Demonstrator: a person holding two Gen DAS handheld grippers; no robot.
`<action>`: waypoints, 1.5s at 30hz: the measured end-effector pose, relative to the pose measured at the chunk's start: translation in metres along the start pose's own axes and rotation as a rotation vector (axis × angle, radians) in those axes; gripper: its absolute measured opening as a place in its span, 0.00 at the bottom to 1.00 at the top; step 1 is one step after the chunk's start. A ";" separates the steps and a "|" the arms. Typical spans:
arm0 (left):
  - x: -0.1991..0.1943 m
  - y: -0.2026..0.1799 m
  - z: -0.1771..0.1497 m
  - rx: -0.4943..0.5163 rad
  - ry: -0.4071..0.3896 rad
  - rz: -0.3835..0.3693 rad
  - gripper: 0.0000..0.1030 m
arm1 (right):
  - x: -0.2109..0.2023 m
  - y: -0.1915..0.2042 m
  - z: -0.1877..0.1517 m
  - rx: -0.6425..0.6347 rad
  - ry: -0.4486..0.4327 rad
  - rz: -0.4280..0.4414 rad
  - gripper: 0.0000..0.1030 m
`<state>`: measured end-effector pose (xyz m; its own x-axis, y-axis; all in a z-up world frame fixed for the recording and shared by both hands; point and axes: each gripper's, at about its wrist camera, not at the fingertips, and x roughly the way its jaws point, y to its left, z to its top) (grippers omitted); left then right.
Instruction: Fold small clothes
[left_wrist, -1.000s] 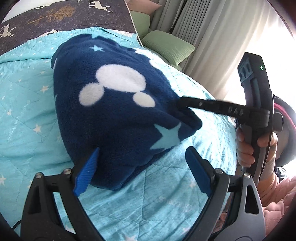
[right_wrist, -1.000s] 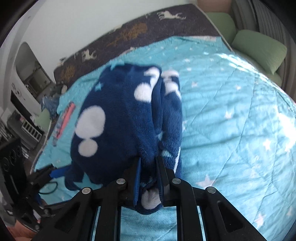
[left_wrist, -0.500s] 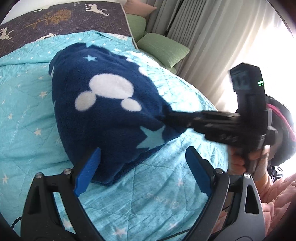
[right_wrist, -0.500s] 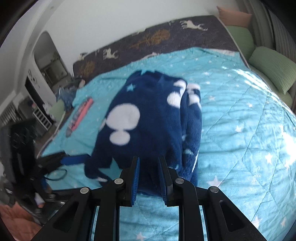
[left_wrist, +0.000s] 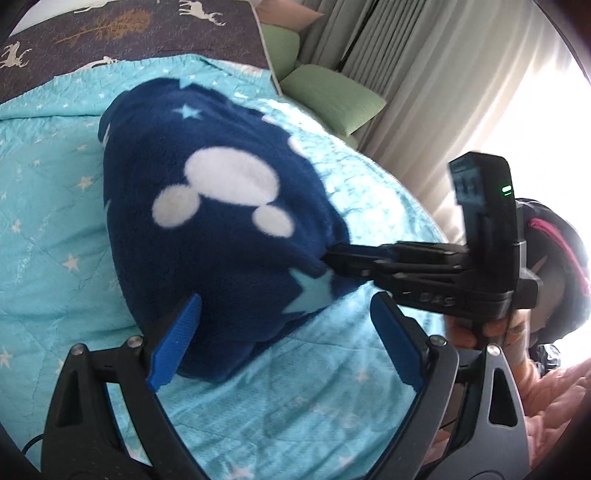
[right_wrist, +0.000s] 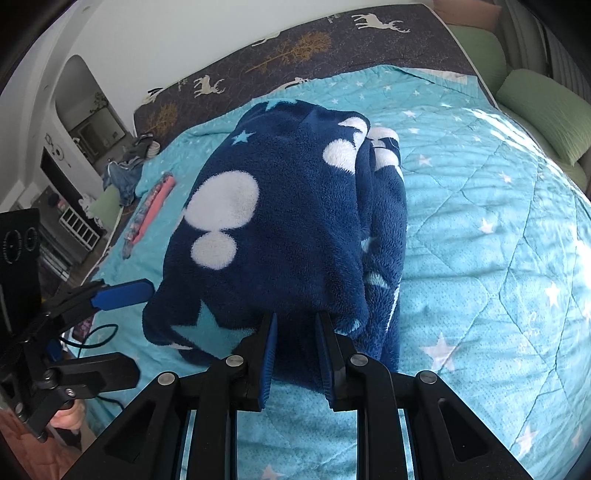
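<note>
Only the right wrist view shows the fleece garment (right_wrist: 291, 229) stacked in layers along one side. It lies mid-quilt (right_wrist: 480, 229), long axis running toward the headboard edge. The right gripper (right_wrist: 295, 332), fingers slightly parted, meets its near edge. The left gripper (left_wrist: 284, 332) gapes wide, holding nothing.

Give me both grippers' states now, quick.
Left gripper: jaws wide open, holding nothing, at the near edge of the navy fleece garment.
Right gripper: jaws parted slightly at the garment's edge; grip cannot be told.
</note>
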<state>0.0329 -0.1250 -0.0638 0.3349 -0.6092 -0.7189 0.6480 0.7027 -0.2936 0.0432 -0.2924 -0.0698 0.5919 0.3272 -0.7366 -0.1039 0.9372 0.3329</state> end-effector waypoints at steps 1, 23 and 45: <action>0.007 0.003 0.000 0.003 0.013 0.021 0.89 | 0.001 -0.001 0.000 0.002 0.003 0.001 0.21; -0.018 0.035 0.103 0.005 -0.186 0.138 0.90 | 0.000 -0.011 0.115 0.057 -0.114 0.070 0.29; 0.026 0.110 0.068 -0.257 -0.038 0.034 0.99 | 0.010 -0.101 0.068 0.203 0.000 0.170 0.89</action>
<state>0.1598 -0.0884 -0.0715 0.3818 -0.5938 -0.7083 0.4429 0.7902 -0.4237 0.1142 -0.3920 -0.0707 0.5800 0.4781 -0.6596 -0.0400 0.8254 0.5631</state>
